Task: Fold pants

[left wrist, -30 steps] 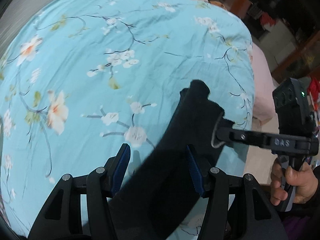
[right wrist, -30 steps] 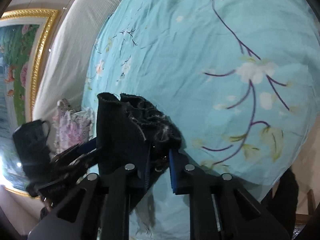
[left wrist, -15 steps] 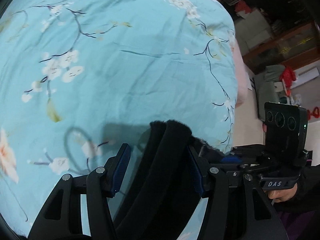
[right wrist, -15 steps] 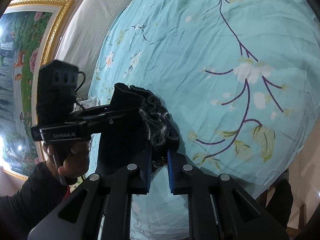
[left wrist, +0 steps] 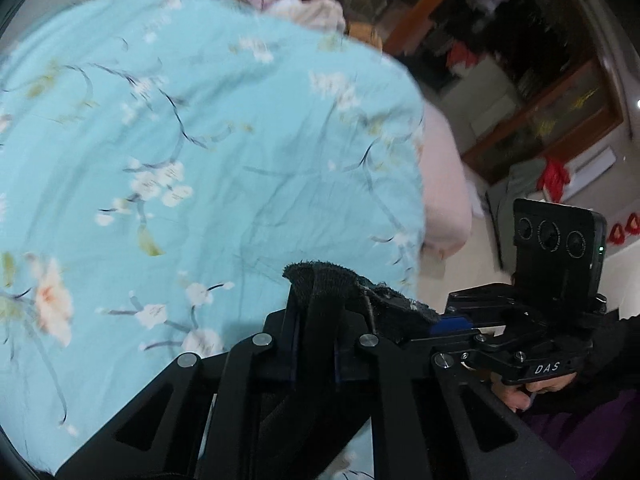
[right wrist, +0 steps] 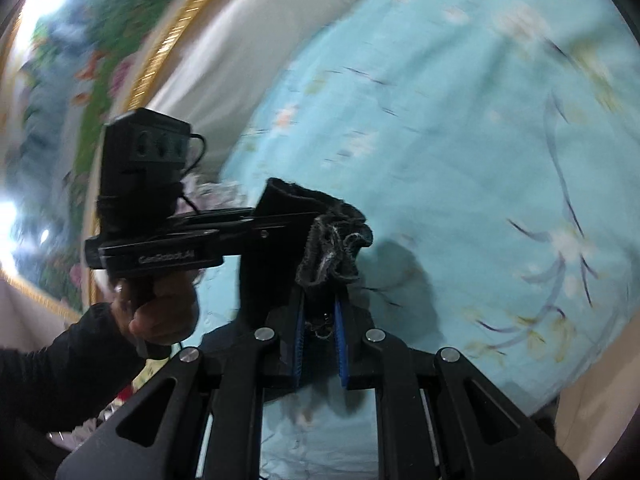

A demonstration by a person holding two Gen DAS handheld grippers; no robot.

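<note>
Left wrist view: left hand-held gripper [left wrist: 316,336] closing on, right hand-held gripper [right wrist: 320,312] clamping, black pants [left wrist: 320,284] above the bed [left wrist: 200,140]; next, spread them flat.

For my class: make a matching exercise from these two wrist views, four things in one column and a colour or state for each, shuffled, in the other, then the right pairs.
1. pants
2. bedsheet
3. picture frame
4. left gripper

a. gold
b. closing on cloth
c. black
d. light blue, flowered

Pairs: 1-c, 2-d, 3-a, 4-b
</note>
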